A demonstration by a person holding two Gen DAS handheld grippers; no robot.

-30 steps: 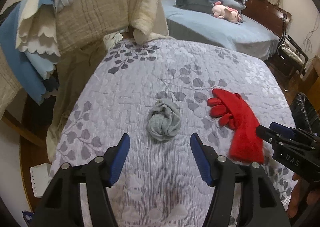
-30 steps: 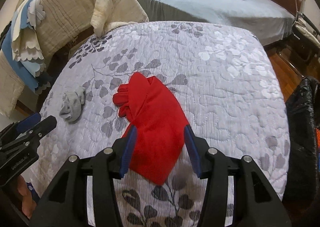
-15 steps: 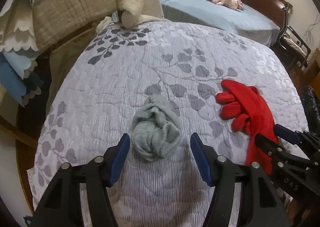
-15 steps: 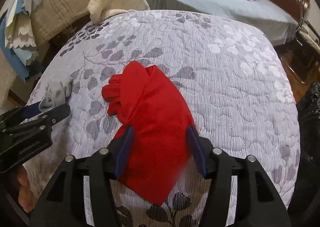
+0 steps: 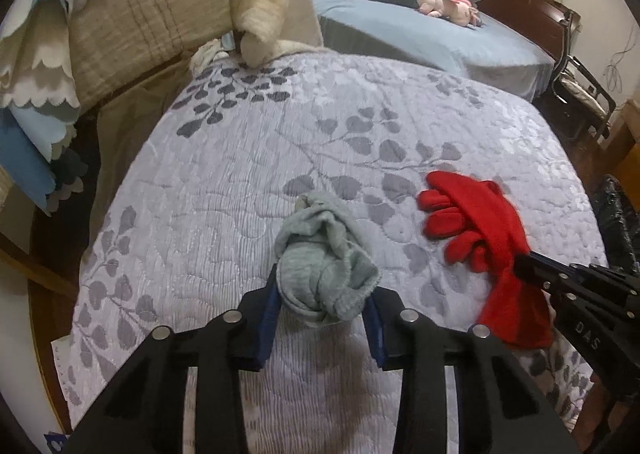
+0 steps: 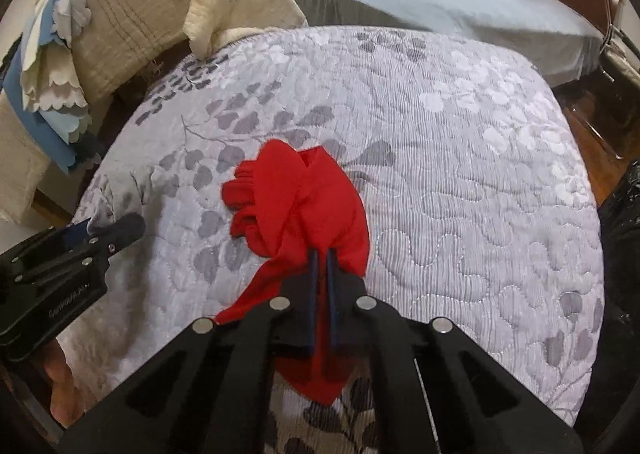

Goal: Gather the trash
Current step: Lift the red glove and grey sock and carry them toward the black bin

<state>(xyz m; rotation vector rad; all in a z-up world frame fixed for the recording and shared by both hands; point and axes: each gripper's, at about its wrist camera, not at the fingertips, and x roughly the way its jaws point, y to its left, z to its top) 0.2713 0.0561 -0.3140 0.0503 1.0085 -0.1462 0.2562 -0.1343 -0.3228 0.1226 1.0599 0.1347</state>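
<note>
Both closed just now: your left hand-held gripper [image 5: 320, 318] clamps grey sock [image 5: 326, 258], right hand-held gripper [image 6: 321, 254] pinches red glove [image 6: 296, 205]; lift next.

Dim indoor light, fisheye edges, maybe slight blur.

The quilt [image 5: 248, 189] on the bed is bare and flat beyond the grey sock [image 5: 326, 266] and the red gloves [image 5: 476, 225], so a claw could pass freely there. A narrow strip of quilt lies open between sock and gloves. On the left edge, hanging blankets [image 5: 152, 9] stand high and block that side. On the right edge, a black bag [image 6: 624, 221] closes the way. The far blue bed [image 6: 460, 9] stands well apart.
</note>
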